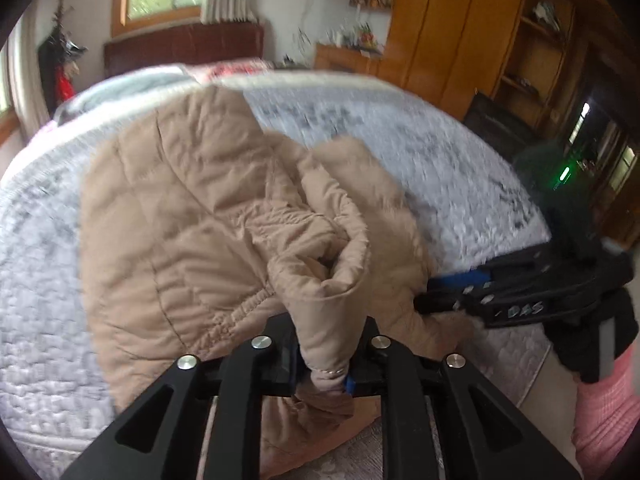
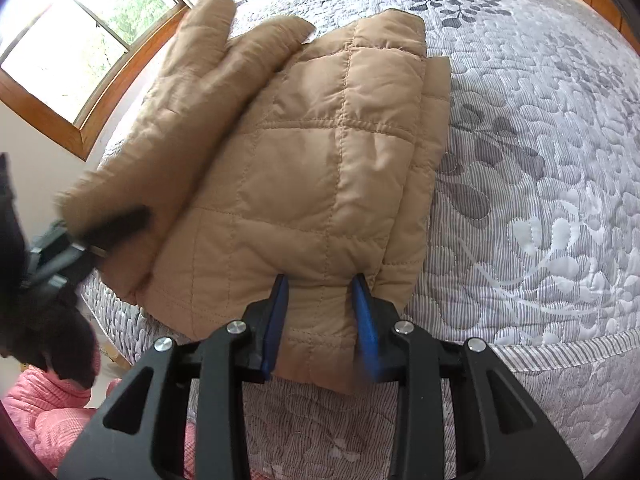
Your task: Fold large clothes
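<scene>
Grey leaf-patterned bedspread carries your tan quilted jacket, partly folded near its edge. Your right gripper pinches its hem; your left gripper pinches a bunched sleeve.

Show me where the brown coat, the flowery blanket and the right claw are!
brown coat [image 2: 304, 168], right wrist view, on its quilted middle panel.
flowery blanket [image 2: 540, 200], right wrist view, on bare quilted cover.
right claw [image 2: 320, 296], right wrist view, between its blue tips.

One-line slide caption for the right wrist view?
Right claw pinches the tan quilted jacket's hem on the grey floral bedspread.
</scene>
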Available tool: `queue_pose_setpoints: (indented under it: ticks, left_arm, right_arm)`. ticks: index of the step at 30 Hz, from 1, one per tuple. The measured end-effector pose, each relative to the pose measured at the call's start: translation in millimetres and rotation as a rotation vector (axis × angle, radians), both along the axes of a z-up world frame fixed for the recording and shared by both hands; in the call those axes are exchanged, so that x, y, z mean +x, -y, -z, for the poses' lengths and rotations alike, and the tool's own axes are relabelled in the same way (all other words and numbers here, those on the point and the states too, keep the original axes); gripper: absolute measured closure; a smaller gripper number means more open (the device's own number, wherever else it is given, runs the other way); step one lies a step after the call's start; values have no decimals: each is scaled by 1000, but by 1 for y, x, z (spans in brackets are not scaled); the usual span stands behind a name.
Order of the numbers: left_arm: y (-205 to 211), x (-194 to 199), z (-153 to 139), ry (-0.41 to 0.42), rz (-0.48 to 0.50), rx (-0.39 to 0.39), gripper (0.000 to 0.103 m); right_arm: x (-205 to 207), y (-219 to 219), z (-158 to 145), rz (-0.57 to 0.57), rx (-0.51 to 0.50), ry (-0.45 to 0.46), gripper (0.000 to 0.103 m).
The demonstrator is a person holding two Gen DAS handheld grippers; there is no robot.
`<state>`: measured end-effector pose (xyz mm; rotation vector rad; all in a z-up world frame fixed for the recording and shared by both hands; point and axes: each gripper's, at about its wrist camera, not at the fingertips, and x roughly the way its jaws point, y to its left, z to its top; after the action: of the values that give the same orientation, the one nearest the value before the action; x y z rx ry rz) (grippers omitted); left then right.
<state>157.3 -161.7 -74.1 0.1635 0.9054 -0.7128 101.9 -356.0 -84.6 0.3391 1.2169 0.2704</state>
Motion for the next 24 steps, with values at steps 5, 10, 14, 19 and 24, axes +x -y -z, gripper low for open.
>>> queue_pose_setpoints:
  ticks: [5, 10, 14, 19, 24]
  left_arm:
    - [-7, 11, 23, -93, 20, -53, 82]
    - [-27, 10, 9, -168, 20, -130, 77]
    - [-53, 1, -17, -213, 19, -213, 65]
    - [-96, 5, -45, -150, -130, -207, 63]
    - [-124, 31, -42, -40, -375, -16, 63]
  right_arm:
    - [3, 4, 1, 0, 4, -8, 70]
    - [9, 0, -2, -2, -11, -28, 68]
    - [16, -2, -17, 7, -45, -21, 64]
    - [33, -2, -55, 29, -18, 36, 42]
    - [73, -11, -82, 18, 112, 18, 14]
